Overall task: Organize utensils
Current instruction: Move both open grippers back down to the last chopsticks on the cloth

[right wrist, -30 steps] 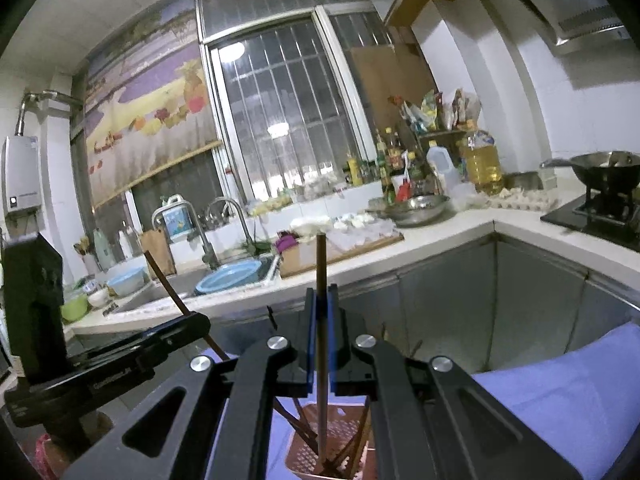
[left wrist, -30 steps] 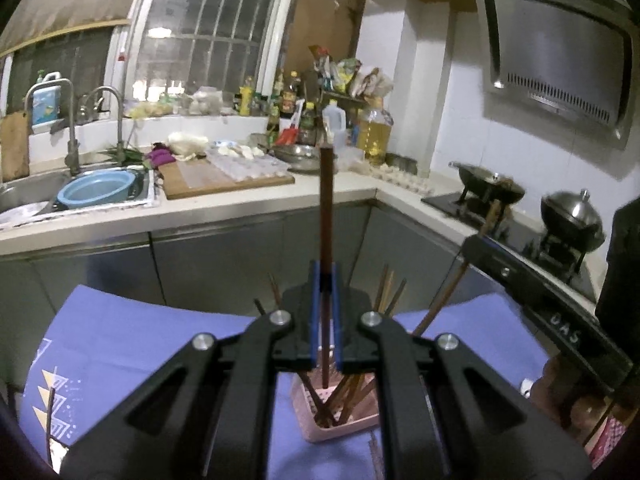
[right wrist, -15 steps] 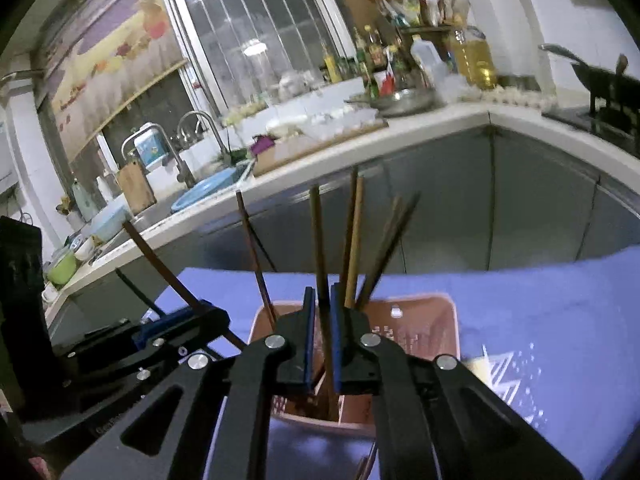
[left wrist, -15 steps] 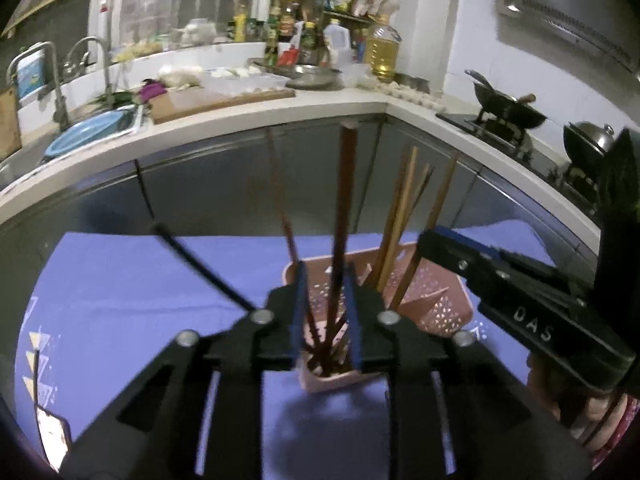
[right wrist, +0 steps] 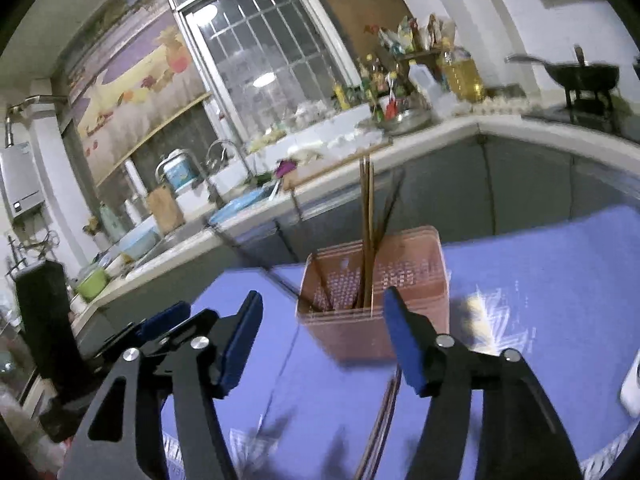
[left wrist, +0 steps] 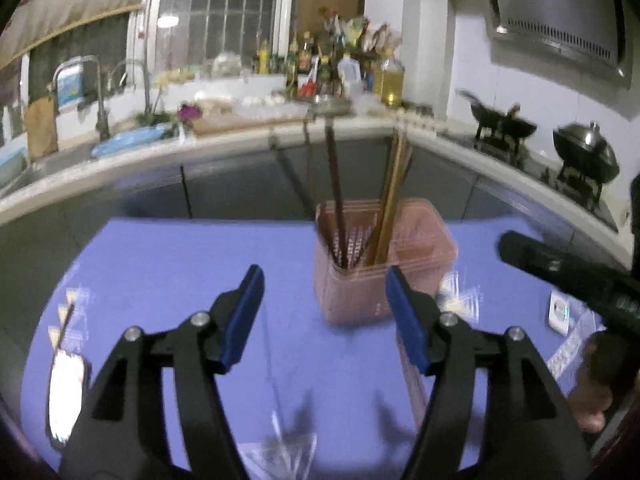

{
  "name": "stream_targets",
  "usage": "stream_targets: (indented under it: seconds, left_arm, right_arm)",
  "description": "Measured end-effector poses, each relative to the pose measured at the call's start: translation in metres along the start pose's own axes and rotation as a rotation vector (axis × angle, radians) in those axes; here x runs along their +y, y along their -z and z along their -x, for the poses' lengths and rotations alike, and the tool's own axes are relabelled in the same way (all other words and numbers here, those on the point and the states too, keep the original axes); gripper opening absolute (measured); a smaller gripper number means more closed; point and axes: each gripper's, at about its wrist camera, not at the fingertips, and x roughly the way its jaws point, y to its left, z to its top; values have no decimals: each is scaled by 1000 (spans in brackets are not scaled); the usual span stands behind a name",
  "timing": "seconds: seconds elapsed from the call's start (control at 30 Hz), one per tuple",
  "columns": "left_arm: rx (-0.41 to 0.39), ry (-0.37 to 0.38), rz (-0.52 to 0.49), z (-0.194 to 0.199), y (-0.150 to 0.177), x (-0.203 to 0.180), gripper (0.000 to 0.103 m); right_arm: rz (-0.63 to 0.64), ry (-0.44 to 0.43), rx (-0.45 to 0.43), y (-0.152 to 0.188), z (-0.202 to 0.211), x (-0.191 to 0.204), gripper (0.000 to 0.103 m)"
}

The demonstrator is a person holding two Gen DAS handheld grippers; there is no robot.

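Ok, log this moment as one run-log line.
left gripper: open, empty | right gripper: open, empty | brown wooden chopsticks: standing in pink perforated plastic basket | basket on blue cloth

1 pink basket (left wrist: 380, 276) on 1 blue cloth (left wrist: 168, 280). Chopsticks (left wrist: 335, 196) in basket: approx 6-8, blurred, exact no. can't tell; a few more lie flat on the cloth (right wrist: 384, 412), count unclear. 2 grippers: left (left wrist: 322, 308), right (right wrist: 322, 320), 2 blue-padded fingers ea. 2 faucets (left wrist: 100, 92) at sink. 2 pans on stove: 1 wok (left wrist: 500, 124), 1 lidded pot (left wrist: 586, 152). 1 white device (left wrist: 560, 312) on cloth.
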Motion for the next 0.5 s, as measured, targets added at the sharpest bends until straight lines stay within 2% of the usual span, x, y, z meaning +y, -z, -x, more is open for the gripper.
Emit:
stream_targets:
  seconds: [0.1, 0.17, 0.27, 0.33, 0.43, 0.5]
  left_arm:
    - [76, -46, -24, -8, 40, 0, 61]
    - [150, -51, -25, -18, 65, 2, 61]
    - [260, -101, -31, -36, 102, 4, 61]
    - [311, -107, -24, -42, 120, 6, 61]
    - [352, -132, -23, -47, 137, 8, 62]
    - [346, -149, -12, -45, 143, 11, 68]
  right_arm:
    - [-36, 9, 86, 38, 0, -5, 65]
    - [-66, 24, 174, 67, -6, -10, 65]
    - [-68, 64, 258, 96, -13, -10, 65]
    - [-55, 84, 307, 110, -17, -9, 65]
    - [-66, 99, 357, 127, -19, -11, 65]
    - [-73, 115, 367, 139, -16, -14, 65]
